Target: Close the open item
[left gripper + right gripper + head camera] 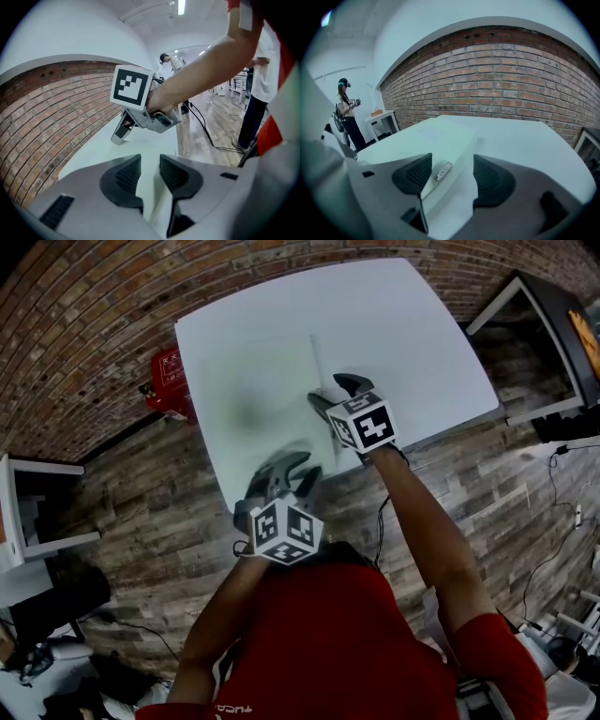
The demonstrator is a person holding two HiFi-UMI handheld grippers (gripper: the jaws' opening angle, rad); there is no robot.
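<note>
Left tool (150,164) at the table's (422,343) near edge and right tool (452,165) further in each seem to pinch a thin edge of the white item (445,140) on it; smooth edges could slip free, so it slams shut

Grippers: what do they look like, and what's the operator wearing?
They match. The left gripper and right gripper have pale grey bodies and dark ribbed pads. Each carries a white cube with black square markers. A black cable seems to trail from the right one. The person wears a red short-sleeved top.
</note>
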